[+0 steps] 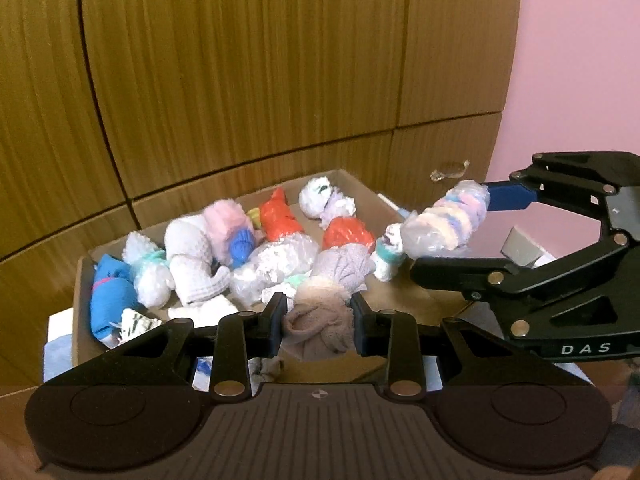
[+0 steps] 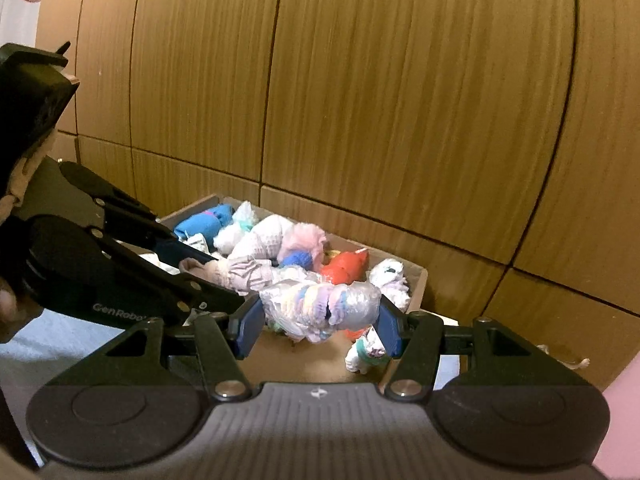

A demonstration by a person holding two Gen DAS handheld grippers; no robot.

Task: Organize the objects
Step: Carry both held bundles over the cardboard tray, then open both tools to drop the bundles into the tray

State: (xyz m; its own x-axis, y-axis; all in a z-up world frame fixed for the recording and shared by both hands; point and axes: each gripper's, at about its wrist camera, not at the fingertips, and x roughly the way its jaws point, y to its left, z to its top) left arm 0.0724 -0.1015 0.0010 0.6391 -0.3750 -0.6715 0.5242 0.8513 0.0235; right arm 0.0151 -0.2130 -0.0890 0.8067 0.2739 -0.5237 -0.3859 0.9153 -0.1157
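Left gripper pinching crumpled mauve knit sock above cardboard box. Right gripper clamping crinkly plastic-wrapped pastel fuzzy roll over box. Box holds soft bundles.

A cardboard box (full of rolled sock bundles) sits on the bed.

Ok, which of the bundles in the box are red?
The two red bundles toward the back of the cardboard box, side by side. Every other bundle there is white, pink, blue or mauve.
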